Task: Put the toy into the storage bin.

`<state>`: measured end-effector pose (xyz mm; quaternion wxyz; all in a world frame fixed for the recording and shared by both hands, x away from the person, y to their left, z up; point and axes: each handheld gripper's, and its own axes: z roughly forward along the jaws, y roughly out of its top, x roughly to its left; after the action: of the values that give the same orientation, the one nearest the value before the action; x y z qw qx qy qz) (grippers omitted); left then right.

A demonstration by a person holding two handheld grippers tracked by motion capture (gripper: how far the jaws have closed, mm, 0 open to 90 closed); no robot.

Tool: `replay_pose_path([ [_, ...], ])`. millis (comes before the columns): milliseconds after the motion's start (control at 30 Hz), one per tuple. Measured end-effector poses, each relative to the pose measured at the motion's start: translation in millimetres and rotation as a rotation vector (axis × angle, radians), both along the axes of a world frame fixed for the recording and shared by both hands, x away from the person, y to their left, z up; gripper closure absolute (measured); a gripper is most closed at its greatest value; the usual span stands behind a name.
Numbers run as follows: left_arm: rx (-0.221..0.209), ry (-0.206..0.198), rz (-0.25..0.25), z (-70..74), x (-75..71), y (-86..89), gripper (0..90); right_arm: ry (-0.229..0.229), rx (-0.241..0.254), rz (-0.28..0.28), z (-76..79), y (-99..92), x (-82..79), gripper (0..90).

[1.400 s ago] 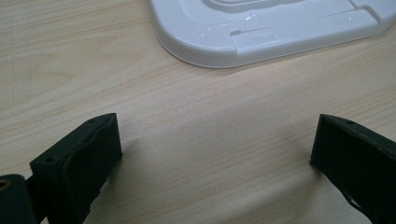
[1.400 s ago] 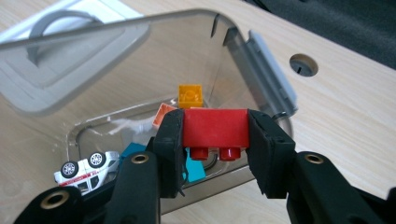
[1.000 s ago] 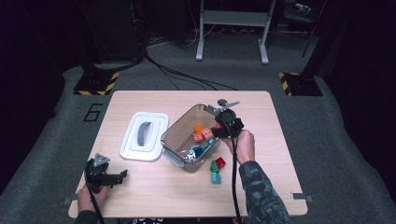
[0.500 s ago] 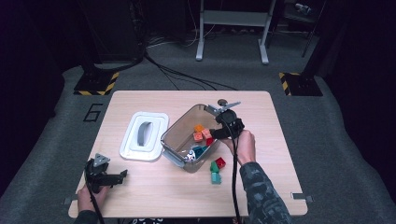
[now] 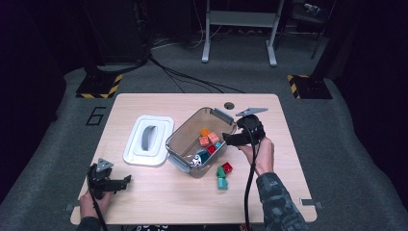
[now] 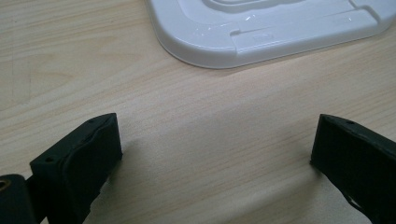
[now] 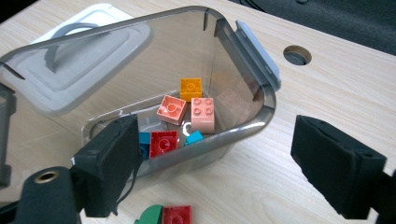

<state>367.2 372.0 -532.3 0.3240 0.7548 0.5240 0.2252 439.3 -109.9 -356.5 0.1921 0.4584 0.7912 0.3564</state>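
The right claw (image 7: 212, 163), its jaws just opened wide and empty, is held at the right rim of the clear box (image 7: 243, 133); coloured bricks (image 7: 202, 114) lie inside.

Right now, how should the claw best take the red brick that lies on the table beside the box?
Probably grip the red brick from above, across its two free flat sides. The green brick touches one side and the box stands close behind, so a level approach looks blocked. The right claw is open.
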Motion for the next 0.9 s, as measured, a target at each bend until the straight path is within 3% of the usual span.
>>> replay_pose_path([
  [233, -0.001, -0.006, 0.003, -0.5, 0.1, -0.3, 1.6, -0.007, 0.025, -0.008, -8.2, -18.0, -14.7, 14.1],
  [400, 0.0, 0.005, -0.003, 0.4, -0.1, 0.2, 1.6, 0.007, 0.025, -0.01, -25.5, -28.1, -23.7, 13.0],
  [900, -0.004, 0.0, -0.001, -0.1, 0.1, -0.1, 1.6, 0.086, 0.018, -0.009, -72.3, -26.2, -39.1, 8.3],
])
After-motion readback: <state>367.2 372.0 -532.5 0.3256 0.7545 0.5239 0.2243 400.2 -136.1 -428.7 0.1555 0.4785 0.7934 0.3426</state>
